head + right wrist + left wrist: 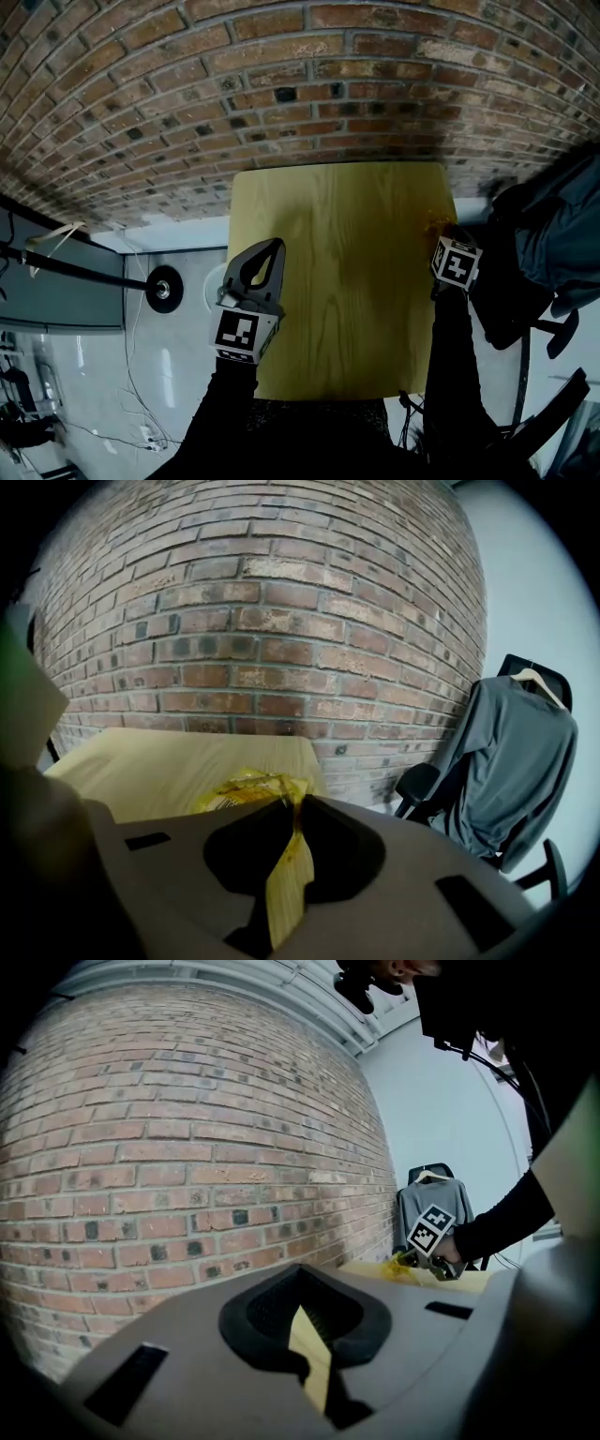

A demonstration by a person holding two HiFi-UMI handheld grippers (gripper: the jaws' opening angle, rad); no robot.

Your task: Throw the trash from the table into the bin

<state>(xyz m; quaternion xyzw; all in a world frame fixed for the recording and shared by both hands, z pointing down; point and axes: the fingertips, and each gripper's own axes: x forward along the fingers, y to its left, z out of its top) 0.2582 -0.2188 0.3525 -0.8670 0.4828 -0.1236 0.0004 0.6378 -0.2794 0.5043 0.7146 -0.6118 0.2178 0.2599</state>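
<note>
A crumpled yellow wrapper (246, 789) sits at the far right corner of the wooden table (337, 281), and my right gripper (295, 806) is shut on its near edge. In the head view the wrapper (435, 223) shows just beyond the right gripper (442, 238) at the table's right edge. My left gripper (275, 246) hovers over the table's left edge with its jaws shut and nothing between them. From the left gripper view, the left gripper (300, 1277) points toward the wall, and the right gripper (433, 1239) with the wrapper (397, 1265) lies across the table.
A brick wall (281, 84) runs right behind the table. A black chair with a grey garment (511, 761) stands to the table's right. On the floor at the left are a round black stand base (164, 289) and cables (131, 375).
</note>
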